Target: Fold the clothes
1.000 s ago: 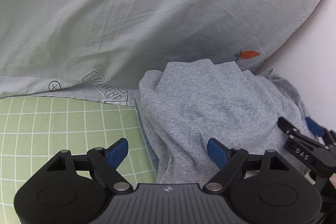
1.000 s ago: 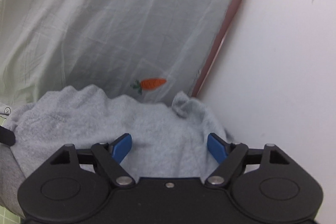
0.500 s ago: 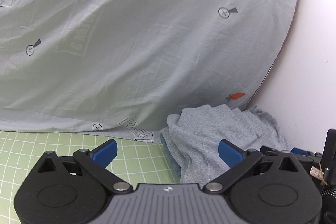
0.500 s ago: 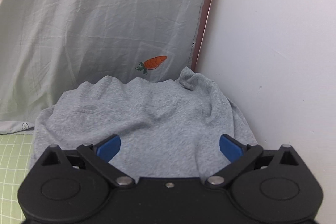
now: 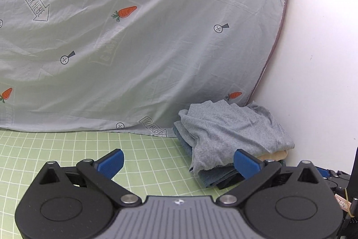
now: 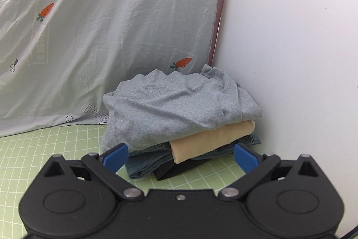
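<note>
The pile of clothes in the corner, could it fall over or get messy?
It might. The grey shirt on top is rumpled and hangs over the left side, so it could slide off. The tan garment sticks out past the jeans below, so the stack looks uneven. Both the left gripper and right gripper are open and empty, so nothing steadies it.

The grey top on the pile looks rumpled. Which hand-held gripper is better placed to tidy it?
Probably the right hand-held gripper: open and empty, it faces the grey top squarely. For the left hand-held gripper, also open, the clothes pile sits off toward its right finger, with green mat ahead.
</note>
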Demonstrator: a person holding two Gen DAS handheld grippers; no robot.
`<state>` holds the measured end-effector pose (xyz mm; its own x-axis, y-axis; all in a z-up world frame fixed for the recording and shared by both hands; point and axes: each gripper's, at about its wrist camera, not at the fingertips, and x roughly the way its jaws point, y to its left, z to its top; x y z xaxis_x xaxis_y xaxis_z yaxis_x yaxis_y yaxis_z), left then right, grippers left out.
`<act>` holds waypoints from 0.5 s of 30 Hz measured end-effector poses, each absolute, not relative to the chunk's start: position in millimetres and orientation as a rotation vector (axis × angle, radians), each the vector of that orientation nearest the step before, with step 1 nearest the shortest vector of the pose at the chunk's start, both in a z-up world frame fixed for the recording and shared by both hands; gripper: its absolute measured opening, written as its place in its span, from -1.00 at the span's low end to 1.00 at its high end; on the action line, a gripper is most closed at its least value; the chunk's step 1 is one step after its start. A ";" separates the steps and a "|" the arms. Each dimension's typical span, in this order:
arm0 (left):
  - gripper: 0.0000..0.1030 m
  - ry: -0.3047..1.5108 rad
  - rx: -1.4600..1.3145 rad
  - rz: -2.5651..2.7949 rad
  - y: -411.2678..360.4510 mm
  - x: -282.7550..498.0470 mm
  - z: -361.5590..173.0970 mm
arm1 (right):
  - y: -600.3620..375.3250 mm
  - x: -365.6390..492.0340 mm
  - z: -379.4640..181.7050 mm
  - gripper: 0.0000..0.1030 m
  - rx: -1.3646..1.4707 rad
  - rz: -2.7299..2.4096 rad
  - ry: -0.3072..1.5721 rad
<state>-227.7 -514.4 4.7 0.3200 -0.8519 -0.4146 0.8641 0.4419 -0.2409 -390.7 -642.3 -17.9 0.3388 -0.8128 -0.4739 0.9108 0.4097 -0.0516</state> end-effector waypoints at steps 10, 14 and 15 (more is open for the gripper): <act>1.00 0.517 0.176 -1.192 -452.2 -246.5 -2.9 | -533.9 -394.8 -21.5 0.98 0.283 -1.195 0.479; 1.00 0.530 0.193 -1.215 -430.1 -244.2 -8.0 | -497.3 -389.4 -23.8 0.98 0.279 -1.211 0.478; 1.00 0.529 0.193 -1.224 -422.3 -243.1 -9.9 | -488.2 -387.5 -24.7 0.98 0.266 -1.221 0.482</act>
<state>-243.1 -422.3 -9.9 0.2376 -0.8420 -0.4844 0.9296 0.3418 -0.1381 -387.5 -488.2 -24.7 0.2594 -0.8322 -0.4900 0.9426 0.3287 -0.0593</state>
